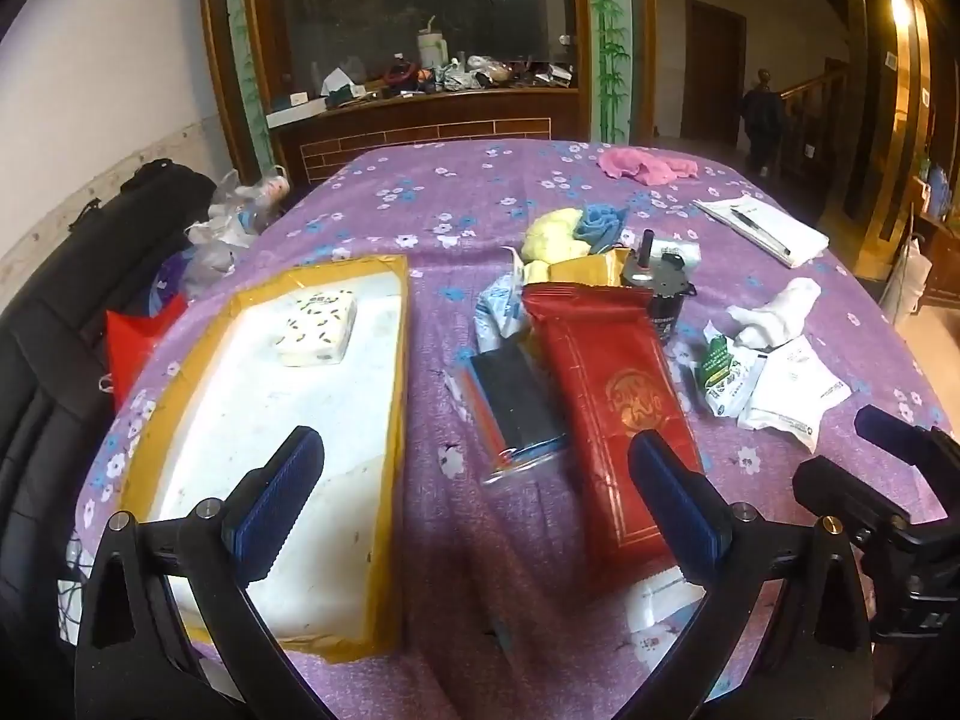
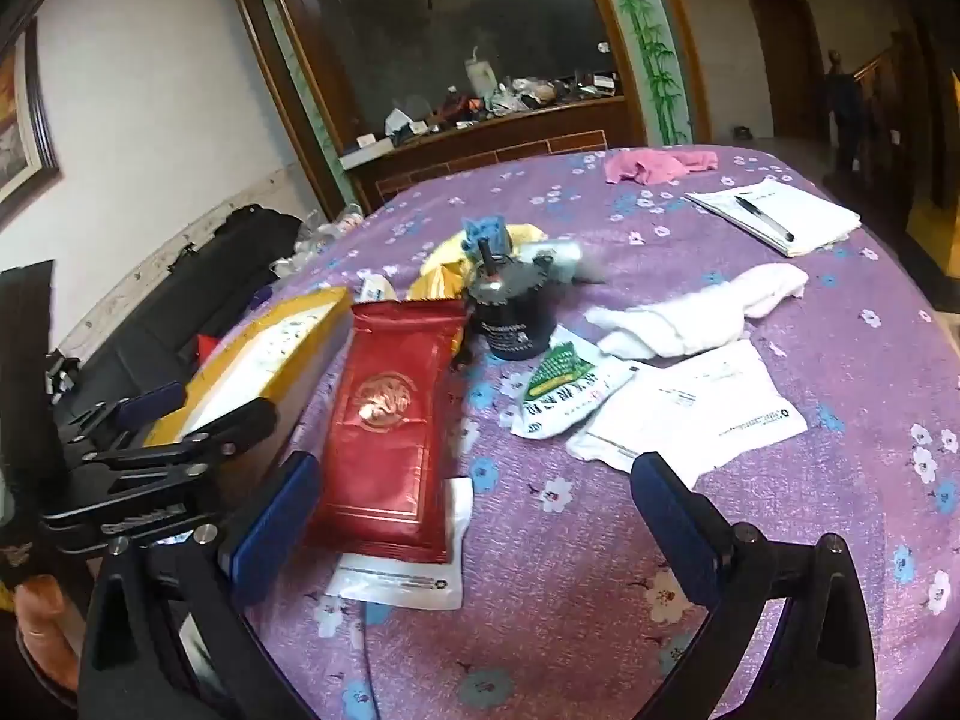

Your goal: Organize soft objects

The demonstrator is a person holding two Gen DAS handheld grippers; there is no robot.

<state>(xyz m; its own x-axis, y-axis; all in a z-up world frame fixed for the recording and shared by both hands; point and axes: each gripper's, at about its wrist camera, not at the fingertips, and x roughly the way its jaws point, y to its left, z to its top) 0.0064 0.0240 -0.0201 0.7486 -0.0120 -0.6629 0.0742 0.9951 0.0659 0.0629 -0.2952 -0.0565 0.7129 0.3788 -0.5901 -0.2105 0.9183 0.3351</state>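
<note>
Both grippers wide, empty over table [image 1: 420, 192]; left gripper [image 1: 474, 501] straddles red pouch [image 1: 606, 396], right gripper [image 2: 474, 516] beside it; risk: snagging pouch, grippers colliding.

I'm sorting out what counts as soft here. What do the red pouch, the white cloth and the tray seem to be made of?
Red pouch: looks like glossy foil or plastic film, with sheen, creases and a crimped top edge.
White cloth: seems soft fabric, matte, lying in limp folds.
Tray: appears to be white foam, matte and scuffed, its rim wrapped in shiny yellow tape; foam is a guess.
</note>
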